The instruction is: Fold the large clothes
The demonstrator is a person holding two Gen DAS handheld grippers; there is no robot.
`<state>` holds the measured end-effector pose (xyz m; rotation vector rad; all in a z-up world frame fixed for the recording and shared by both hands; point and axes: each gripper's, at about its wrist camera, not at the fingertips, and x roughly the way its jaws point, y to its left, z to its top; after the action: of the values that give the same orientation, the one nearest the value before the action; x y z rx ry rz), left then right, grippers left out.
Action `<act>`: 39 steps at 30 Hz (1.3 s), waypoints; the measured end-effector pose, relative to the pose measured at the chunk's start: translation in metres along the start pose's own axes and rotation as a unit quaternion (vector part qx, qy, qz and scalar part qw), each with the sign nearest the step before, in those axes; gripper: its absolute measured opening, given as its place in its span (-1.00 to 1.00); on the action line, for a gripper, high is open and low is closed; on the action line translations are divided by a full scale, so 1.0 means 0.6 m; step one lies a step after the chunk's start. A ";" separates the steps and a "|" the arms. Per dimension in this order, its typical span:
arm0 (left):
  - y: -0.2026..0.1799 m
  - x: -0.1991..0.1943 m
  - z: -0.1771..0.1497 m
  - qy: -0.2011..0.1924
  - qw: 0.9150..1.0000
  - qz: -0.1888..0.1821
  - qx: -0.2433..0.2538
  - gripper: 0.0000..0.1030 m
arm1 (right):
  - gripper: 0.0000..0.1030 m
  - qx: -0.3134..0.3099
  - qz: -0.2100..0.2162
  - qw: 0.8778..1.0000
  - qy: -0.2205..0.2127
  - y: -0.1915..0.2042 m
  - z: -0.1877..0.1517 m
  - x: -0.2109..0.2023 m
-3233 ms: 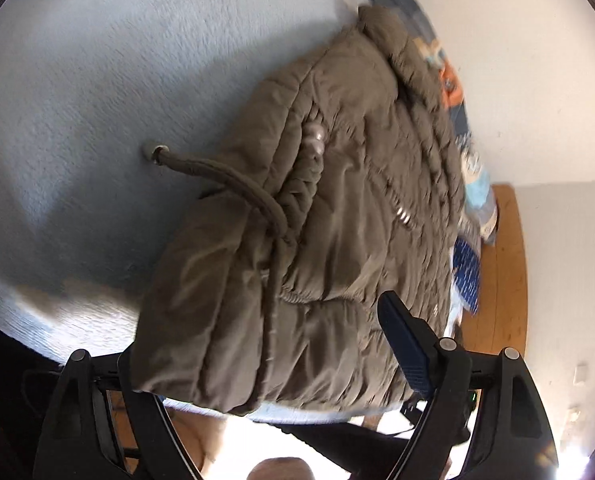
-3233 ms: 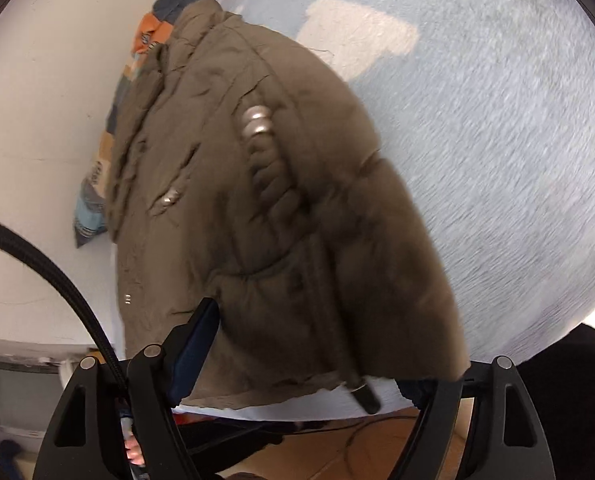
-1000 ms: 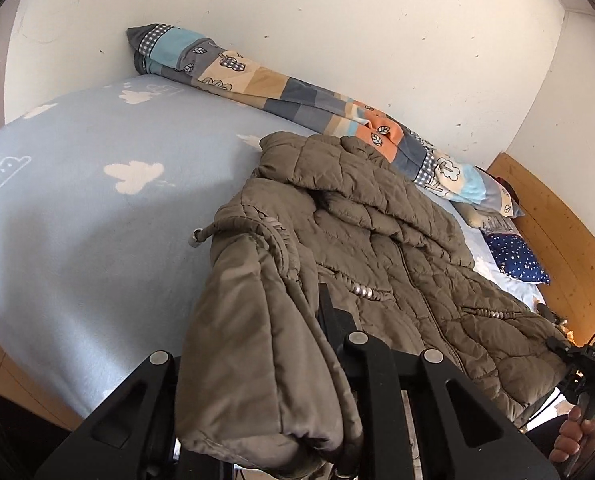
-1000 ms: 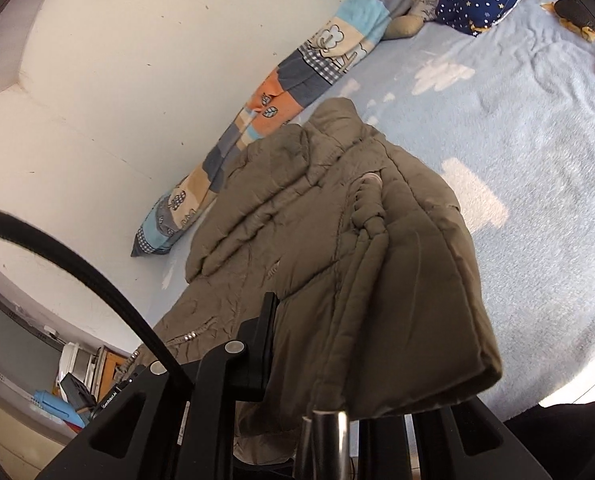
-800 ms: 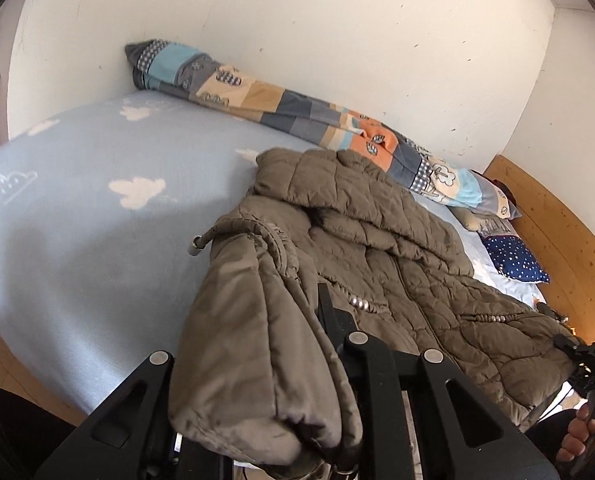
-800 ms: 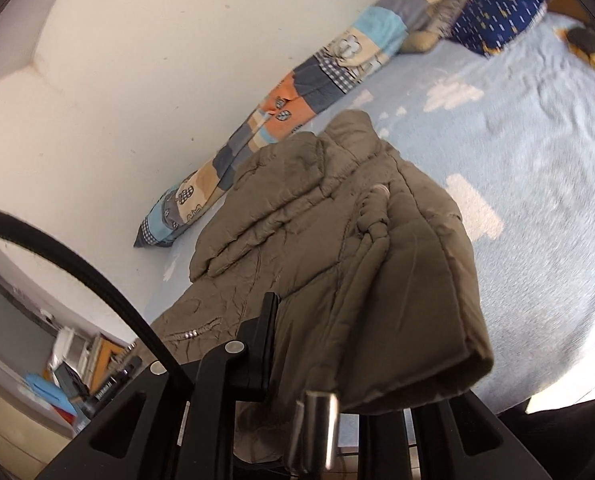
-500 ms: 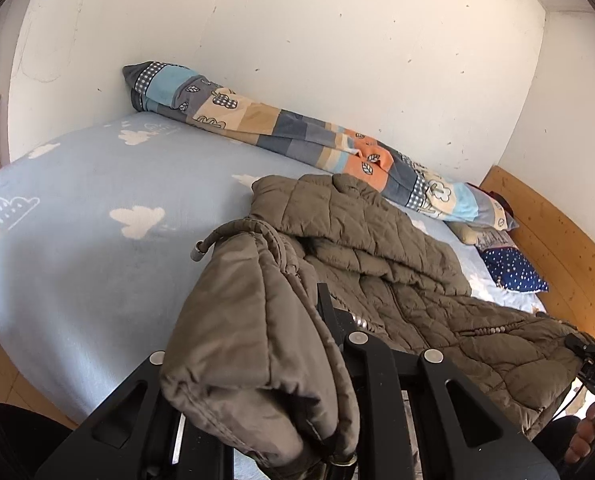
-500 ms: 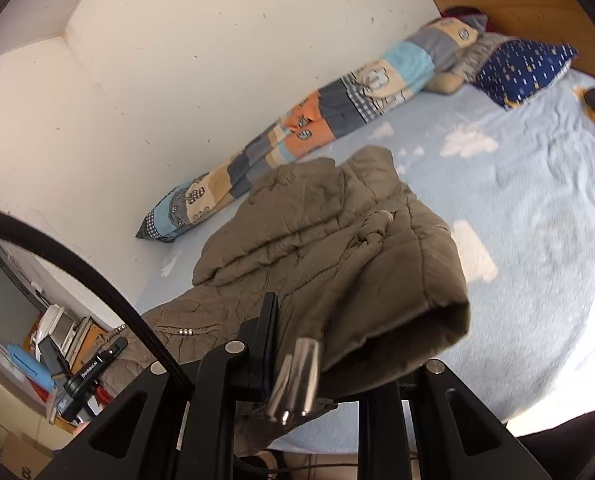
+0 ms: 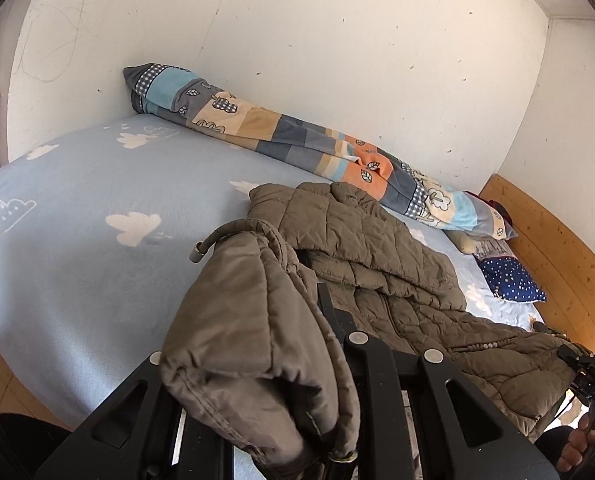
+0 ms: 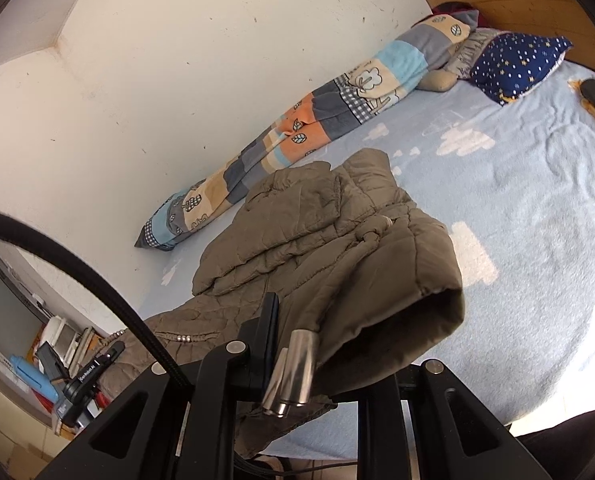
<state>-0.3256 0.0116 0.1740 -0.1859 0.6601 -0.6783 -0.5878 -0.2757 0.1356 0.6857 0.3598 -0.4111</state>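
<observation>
One olive-brown quilted puffer jacket (image 9: 385, 272) is the whole story, spread across a light-blue blanket with white clouds (image 9: 77, 208) on the bed. Most of it lies flat towards the far side, but both near corners are lifted off the bedding. The left gripper (image 9: 321, 320) has its jaws pressed together on one bunched corner, and that padded fold flops over the near finger and hangs down in front of the camera, so the cloth sits right on top of the claw. A drawstring with a metal tip (image 9: 197, 254) pokes out to the left of that bundle. The right gripper (image 10: 297, 320) is likewise pinched onto the opposite corner of the jacket (image 10: 317, 240), with the hem draped over its right side and two shiny metal cord ends (image 10: 293, 376) dangling between its fingers. Behind the jacket, a long patchwork bolster (image 9: 297, 144) runs along the white wall (image 9: 337, 40). Further off sit a navy star-print pillow (image 10: 517, 64) and a wooden headboard (image 9: 553, 264).
</observation>
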 end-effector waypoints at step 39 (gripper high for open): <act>-0.050 0.135 0.203 -0.052 0.999 0.006 -0.001 -0.64 | -0.63 -0.027 0.030 0.997 -0.069 0.047 0.202 0.075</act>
<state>-0.2182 -0.0692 0.2392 -0.2175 0.5623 -0.6515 -0.5135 -0.3484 0.2174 0.6098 0.2188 -0.3882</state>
